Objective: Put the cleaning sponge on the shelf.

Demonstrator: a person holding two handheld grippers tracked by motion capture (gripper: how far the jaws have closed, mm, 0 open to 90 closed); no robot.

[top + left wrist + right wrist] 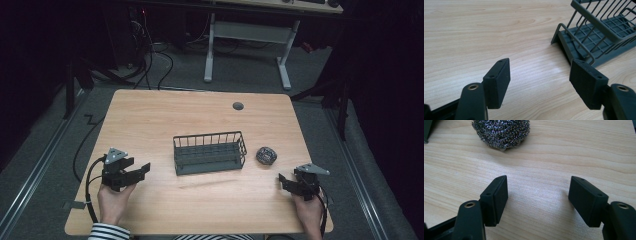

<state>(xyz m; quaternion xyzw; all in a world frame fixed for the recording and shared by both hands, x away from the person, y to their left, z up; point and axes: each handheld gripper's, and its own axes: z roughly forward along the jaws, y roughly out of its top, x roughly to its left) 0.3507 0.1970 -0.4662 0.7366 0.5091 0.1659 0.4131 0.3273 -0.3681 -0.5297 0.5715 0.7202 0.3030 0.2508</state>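
Observation:
A dark grey wire basket (210,152) stands at the middle of the wooden table (150,115); I see nothing inside it. A steel-wool scouring ball (266,155) lies just right of it. My left gripper (142,170) hovers low over the table left of the basket, open, with nothing between its jaws. In the left gripper view the basket's corner (584,40) lies ahead to the right. My right gripper (283,181) sits near the front right, open and empty, pointed toward the scouring ball (501,132), which lies a short way ahead of its jaws.
A round grey cable port (238,106) sits near the table's far edge. Beyond the table stands a white desk frame (250,45) with cables on the floor. A person's striped sleeve (107,232) shows at the bottom left.

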